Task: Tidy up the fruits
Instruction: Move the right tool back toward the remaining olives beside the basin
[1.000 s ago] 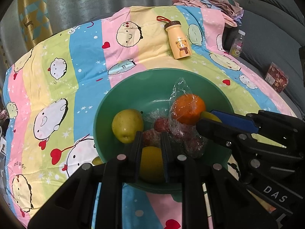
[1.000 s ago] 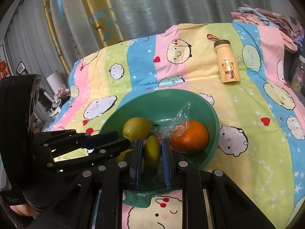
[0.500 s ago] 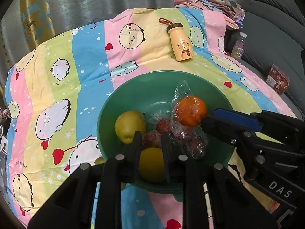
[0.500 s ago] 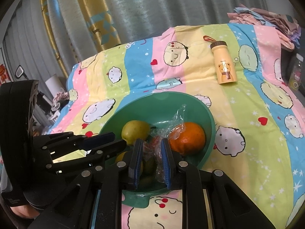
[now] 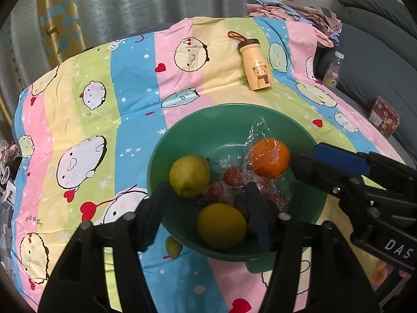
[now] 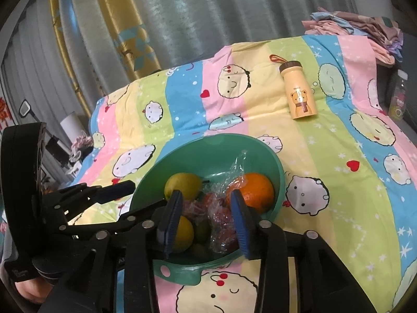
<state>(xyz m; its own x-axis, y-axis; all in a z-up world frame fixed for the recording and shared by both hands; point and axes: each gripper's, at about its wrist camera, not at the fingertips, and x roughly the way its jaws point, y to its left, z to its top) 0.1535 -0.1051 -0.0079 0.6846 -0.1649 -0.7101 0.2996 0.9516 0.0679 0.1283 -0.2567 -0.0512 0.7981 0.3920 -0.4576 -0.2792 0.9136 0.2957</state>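
A green bowl (image 5: 203,125) (image 6: 208,146) sits on the striped cartoon cloth. It holds a yellow-green pear (image 5: 189,176), an orange (image 5: 269,157) in clear plastic, wrapped red fruits (image 5: 233,177), a yellow lemon (image 5: 221,225) and small green fruits (image 6: 202,230). My left gripper (image 5: 206,216) is open over the bowl's near rim, with the lemon lying between its fingers. My right gripper (image 6: 206,224) is open and empty above the bowl's near side. One small green fruit (image 5: 173,246) lies on the cloth beside the bowl.
A yellow bear-print bottle (image 5: 255,65) (image 6: 298,94) lies on the cloth behind the bowl. Folded clothes (image 5: 294,10) are stacked at the far right. A grey sofa (image 5: 378,47) with a small jar (image 5: 333,70) and a snack packet (image 5: 384,116) stands on the right.
Both grippers have opened. The left let go of the yellow lemon and the right let go of a small green fruit; both fruits now lie in the bowl.
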